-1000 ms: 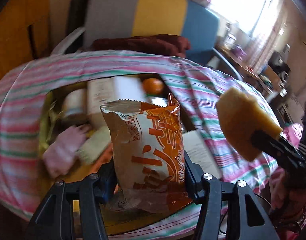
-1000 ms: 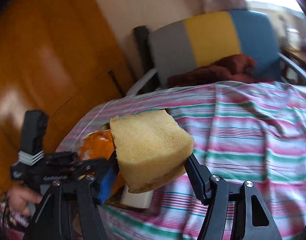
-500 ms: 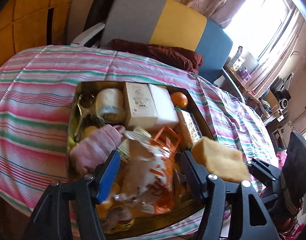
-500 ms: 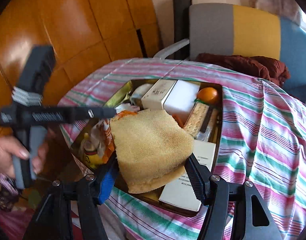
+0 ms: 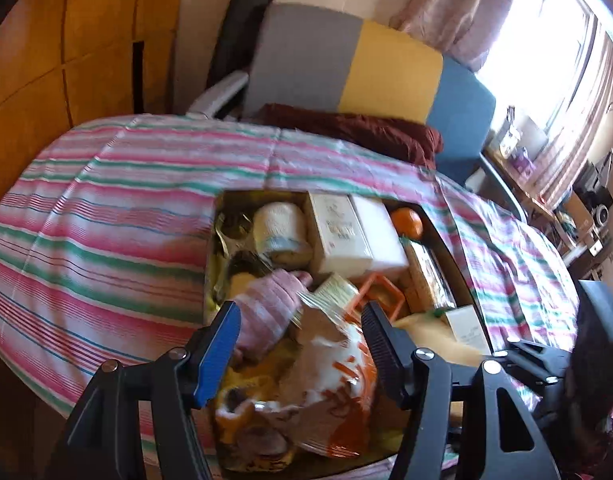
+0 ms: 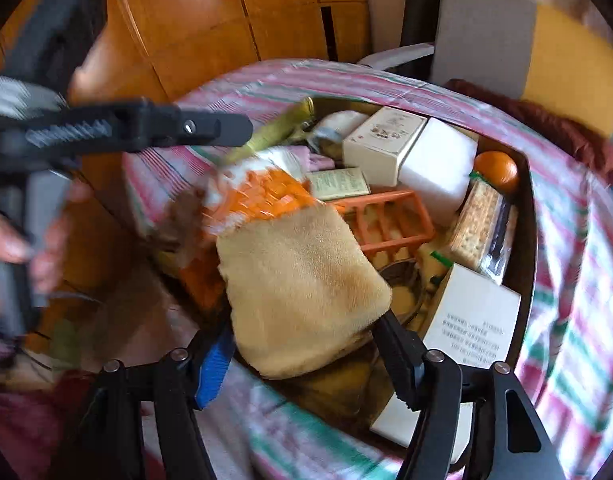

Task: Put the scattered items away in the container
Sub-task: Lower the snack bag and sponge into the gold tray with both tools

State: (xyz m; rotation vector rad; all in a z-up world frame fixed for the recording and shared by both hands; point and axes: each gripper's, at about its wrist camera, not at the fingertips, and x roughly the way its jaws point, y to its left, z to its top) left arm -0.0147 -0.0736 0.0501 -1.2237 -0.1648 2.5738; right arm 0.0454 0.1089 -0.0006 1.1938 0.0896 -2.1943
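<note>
Sponge (image 6: 302, 292) between right hand-held gripper (image 6: 306, 344) jaws

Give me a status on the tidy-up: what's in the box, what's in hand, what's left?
Done: the box already holds an orange, cartons, crackers and the orange snack bag, which lies between the open left gripper fingers, released.
In hand: the right gripper has the sponge over the box, jaws opening.
Left: finish dropping the sponge. No loose items show on the striped cloth.
</note>
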